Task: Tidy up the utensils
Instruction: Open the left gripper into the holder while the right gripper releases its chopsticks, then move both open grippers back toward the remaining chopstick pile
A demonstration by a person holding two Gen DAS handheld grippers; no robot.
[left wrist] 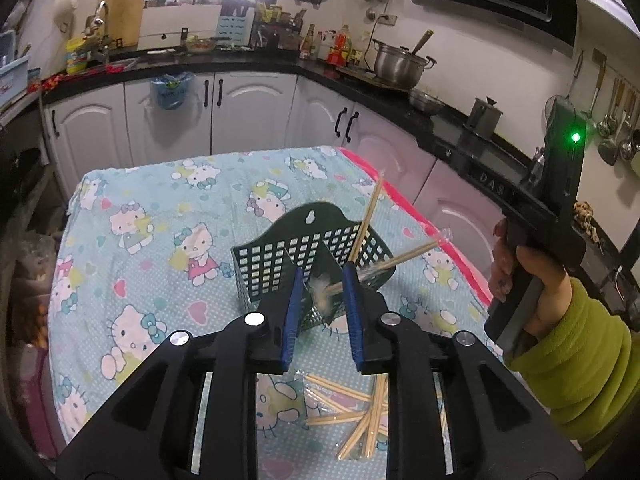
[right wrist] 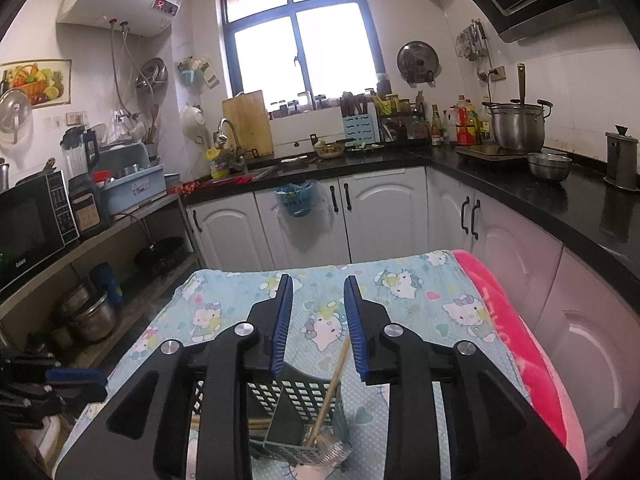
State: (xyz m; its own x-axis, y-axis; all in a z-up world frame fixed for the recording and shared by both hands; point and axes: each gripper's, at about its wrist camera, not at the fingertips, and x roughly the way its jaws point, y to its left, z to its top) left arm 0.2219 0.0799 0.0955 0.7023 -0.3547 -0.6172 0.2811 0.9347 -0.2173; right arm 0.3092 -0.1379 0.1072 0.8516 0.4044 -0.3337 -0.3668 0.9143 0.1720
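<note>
Standing in the middle of the table: one dark green plastic basket with holes in its walls, split into two parts by a wall inside. Sticking out of the right part: two wooden chopsticks, one almost upright, one leaning low to the right in a clear wrapper. Lying loose on the cloth nearer the camera, half hidden under the left tongs: a messy heap of more chopsticks, some in clear wrappers, too crossed over to count.

Hovering right over the near side of the basket: the left gripper, blue pads apart, with the blurry end of the low chopstick between them, close to the right pad; cannot tell if touching. Hanging above the basket: the right gripper, pads apart too, with nothing between them. Gripped by a hand in a green sleeve, with one green light on.

Under everything: a light blue cloth with cartoon cats, and a pink blanket along its right edge.

Behind, on the black counter: one big steel pot with a handle poking out, one steel bowl. On the stove front, just the letters "DAS".
</note>
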